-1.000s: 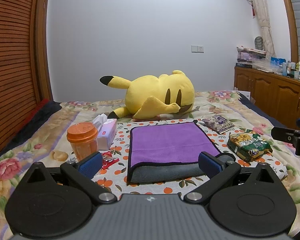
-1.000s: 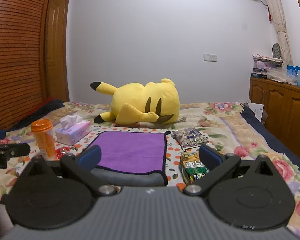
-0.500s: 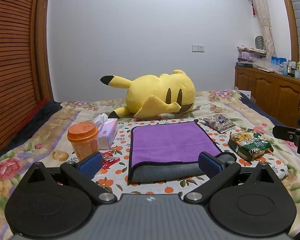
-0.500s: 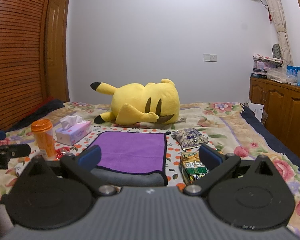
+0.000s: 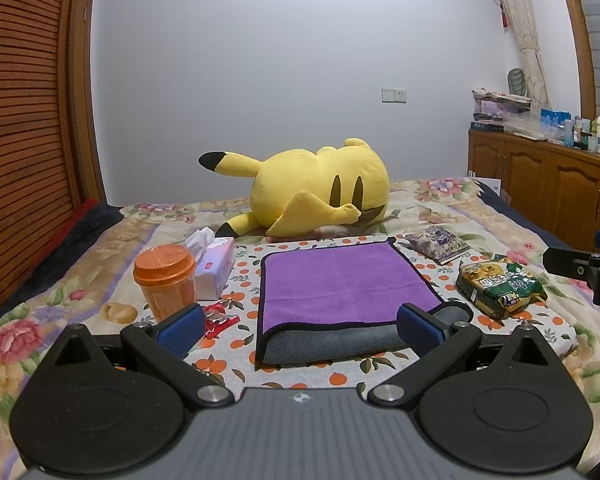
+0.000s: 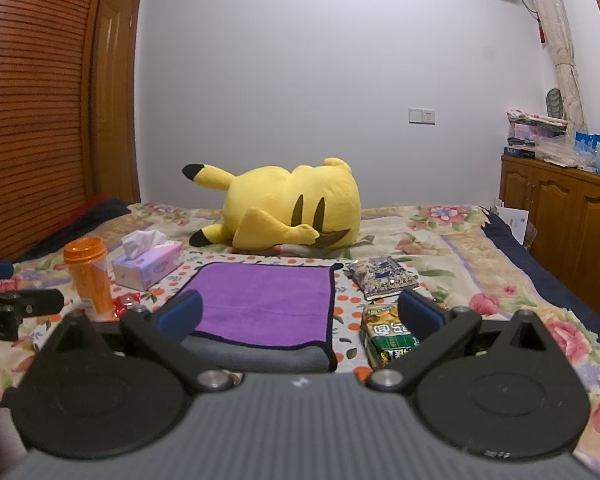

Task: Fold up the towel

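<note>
A purple towel [image 5: 340,284] with a grey underside and black trim lies folded on the orange-dotted cloth [image 5: 244,280], its grey folded edge toward me. My left gripper [image 5: 300,326] hovers open just short of that near edge, nothing between its blue pads. In the right wrist view the same towel [image 6: 264,300] lies ahead and to the left, and my right gripper [image 6: 300,312] is open and empty above the towel's right near corner. Each gripper shows at the edge of the other's view.
An orange cup [image 5: 166,280], a tissue box [image 5: 214,266] and a red wrapper [image 5: 220,318] sit left of the towel. Two snack packets [image 5: 500,286] [image 5: 438,242] lie to its right. A yellow plush toy [image 5: 316,190] lies behind. A wooden cabinet [image 5: 560,184] stands at right.
Almost nothing differs; the left view has shifted very slightly, and both grippers stay open above the near edge of the towel.
</note>
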A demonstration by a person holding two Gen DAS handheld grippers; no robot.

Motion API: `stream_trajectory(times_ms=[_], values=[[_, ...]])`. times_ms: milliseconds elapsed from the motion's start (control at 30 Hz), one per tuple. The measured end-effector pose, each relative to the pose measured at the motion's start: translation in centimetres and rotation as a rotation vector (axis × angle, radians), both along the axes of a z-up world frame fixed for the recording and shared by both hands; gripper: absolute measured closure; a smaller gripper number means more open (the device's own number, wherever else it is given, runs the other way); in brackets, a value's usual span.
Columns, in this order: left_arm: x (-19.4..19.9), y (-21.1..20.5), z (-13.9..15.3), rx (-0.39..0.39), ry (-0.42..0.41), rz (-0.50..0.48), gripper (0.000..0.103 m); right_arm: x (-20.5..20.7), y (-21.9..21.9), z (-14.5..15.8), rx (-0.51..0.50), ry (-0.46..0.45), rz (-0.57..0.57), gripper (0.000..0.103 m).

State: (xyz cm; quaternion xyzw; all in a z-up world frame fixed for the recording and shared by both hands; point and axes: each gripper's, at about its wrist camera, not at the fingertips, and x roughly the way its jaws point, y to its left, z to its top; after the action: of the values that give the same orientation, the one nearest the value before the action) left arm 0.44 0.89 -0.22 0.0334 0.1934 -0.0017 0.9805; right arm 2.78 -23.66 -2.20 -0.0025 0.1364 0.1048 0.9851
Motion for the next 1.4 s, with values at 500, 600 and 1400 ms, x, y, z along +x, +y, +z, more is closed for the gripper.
stream_trajectory(times_ms=[500, 600, 1400], values=[[-0.1, -0.1, 0.0, 0.002, 0.0, 0.001, 0.0, 0.0, 0.0, 0.0, 0.0, 0.0, 0.0, 0.0], [-0.1, -0.1, 0.0, 0.002, -0.001, 0.001, 0.0, 0.0, 0.0, 0.0, 0.001, -0.001, 0.0, 0.0], [2.2, -0.4, -1.1, 0.011, 0.08, -0.026, 0.0, 2.3, -0.4, -0.4, -0.006, 0.057, -0.014, 0.0]])
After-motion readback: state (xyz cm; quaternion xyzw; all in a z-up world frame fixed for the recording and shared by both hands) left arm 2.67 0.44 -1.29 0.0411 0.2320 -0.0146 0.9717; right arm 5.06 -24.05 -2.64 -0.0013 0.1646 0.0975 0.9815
